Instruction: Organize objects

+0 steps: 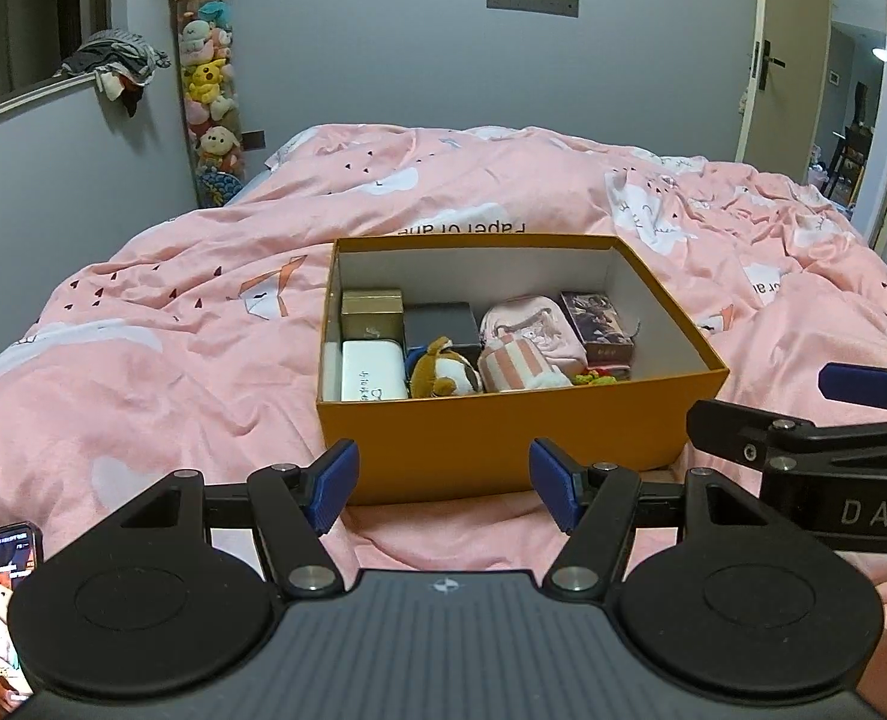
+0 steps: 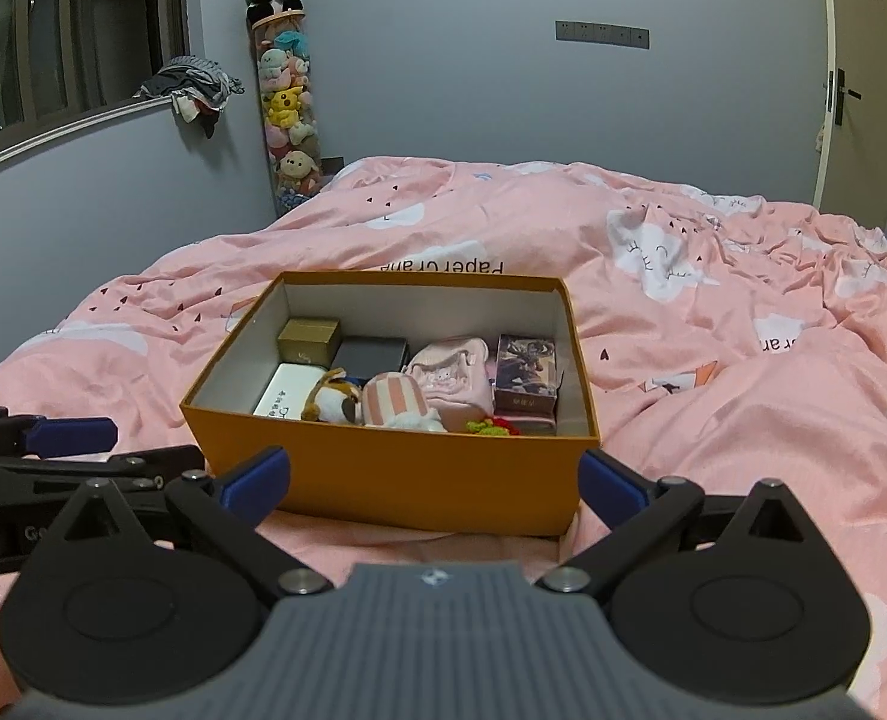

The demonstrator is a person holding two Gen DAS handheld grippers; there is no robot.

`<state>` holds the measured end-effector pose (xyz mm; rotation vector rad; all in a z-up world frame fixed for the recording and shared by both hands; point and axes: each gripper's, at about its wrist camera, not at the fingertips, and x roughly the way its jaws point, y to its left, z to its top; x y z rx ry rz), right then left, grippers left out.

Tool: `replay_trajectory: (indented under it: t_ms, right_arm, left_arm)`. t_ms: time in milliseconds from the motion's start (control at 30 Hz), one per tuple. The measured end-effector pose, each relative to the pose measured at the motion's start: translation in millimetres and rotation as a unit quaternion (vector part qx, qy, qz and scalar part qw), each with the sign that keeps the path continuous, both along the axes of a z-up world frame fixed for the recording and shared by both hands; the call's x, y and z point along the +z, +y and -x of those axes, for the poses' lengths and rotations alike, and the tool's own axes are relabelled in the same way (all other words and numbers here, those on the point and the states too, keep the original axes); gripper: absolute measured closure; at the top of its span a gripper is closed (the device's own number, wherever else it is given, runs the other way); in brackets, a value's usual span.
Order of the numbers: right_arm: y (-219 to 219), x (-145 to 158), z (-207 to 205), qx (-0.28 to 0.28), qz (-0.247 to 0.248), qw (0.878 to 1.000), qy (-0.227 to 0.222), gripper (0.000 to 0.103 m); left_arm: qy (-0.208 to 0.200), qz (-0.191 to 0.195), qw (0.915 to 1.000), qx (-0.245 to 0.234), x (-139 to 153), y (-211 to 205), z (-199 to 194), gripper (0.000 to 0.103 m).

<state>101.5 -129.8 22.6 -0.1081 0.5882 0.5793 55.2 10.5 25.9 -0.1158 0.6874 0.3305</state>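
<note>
Box sits on the bed, orange cardboard with no lid on, right in the middle of the pink duvet with the white clouds and paper cranes on it.

It's pretty full. Going left to right in the left wrist view: a gold box at the back left, a white case in front of it, a dark grey box next to the gold one, a little brown and white plush lying in front of that, a pink striped pouch, a pale pink pouch behind it, and a purple printed box toward the right wall. Something small in green and red is wedged at the front right, can't really tell what.

Left gripper hangs just short of the box's near wall, fingers spread apart and nothing between them. Right gripper is also close in front of the box, jaws released as wide as they go, blue pads out near the two front corners and not touching the cardboard as far as I can see. Neither one holds anything.

There's a phone lying on the duvet down at the lower left of the left view, screen lit.
</note>
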Motion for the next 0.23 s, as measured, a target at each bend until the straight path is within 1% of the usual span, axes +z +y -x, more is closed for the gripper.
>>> replay_trajectory:
  t_ms: [233]
  right_arm:
    - [-4.4, -2.4, -2.0, -0.004, -0.005, 1.000, 0.007, 0.001]
  left_arm:
    - [-0.002, -0.001, 1.0000, -0.005, -0.4, -2.8, 0.3, 0.027]
